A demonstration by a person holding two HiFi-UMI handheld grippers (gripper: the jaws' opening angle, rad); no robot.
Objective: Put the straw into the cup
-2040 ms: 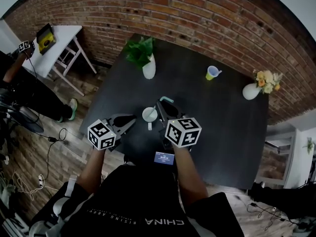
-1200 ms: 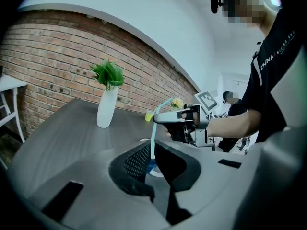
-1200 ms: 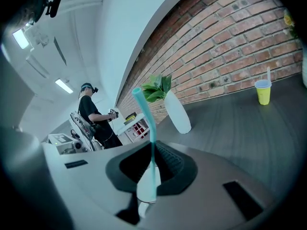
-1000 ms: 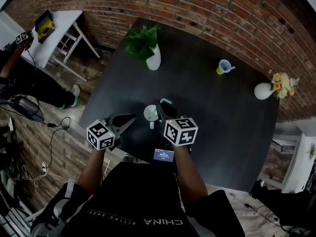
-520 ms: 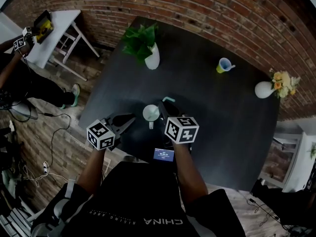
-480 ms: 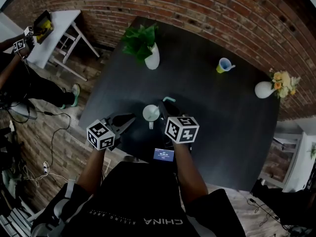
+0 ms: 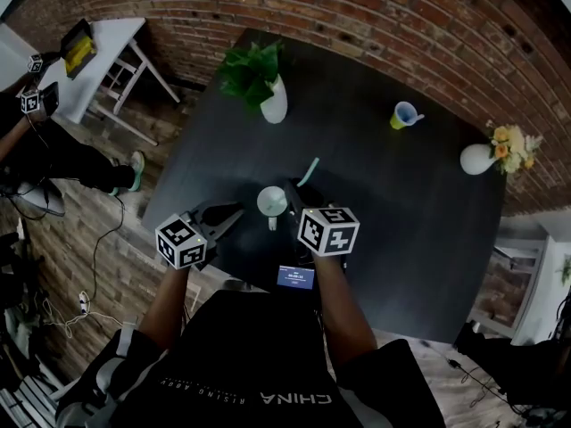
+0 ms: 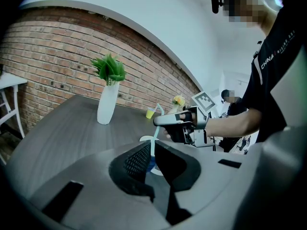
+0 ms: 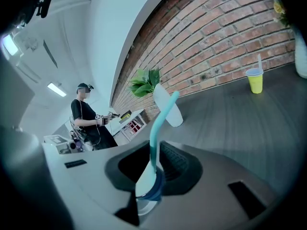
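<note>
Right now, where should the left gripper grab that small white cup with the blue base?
Grip the small white, blue-based cup across its side wall, coming level from the left, where the open left gripper faces it. It stands upright, and the right gripper holds the teal plastic straw near its mouth, which should probably stay free.

Table (image 7: pixel 401 239): dark top, matt, with a fine wood-like grain. The wall (image 7: pixel 357 16) behind the table was rough red brick with recessed mortar, and the floor (image 7: pixel 80 266) beside the table was worn wooden plank. Over the table, the straw (image 9: pixel 160 119) looked like smooth teal plastic with a slight sheen. The cup (image 7: pixel 271 201) was smooth white, paper or plastic not determinable, and the vase (image 7: pixel 274 110) was glossy white, ceramic-looking. The left gripper (image 8: pixel 151 152) and right gripper (image 9: pixel 153 162) both had matt grey plastic shells and black, mesh-textured jaw faces.
</note>
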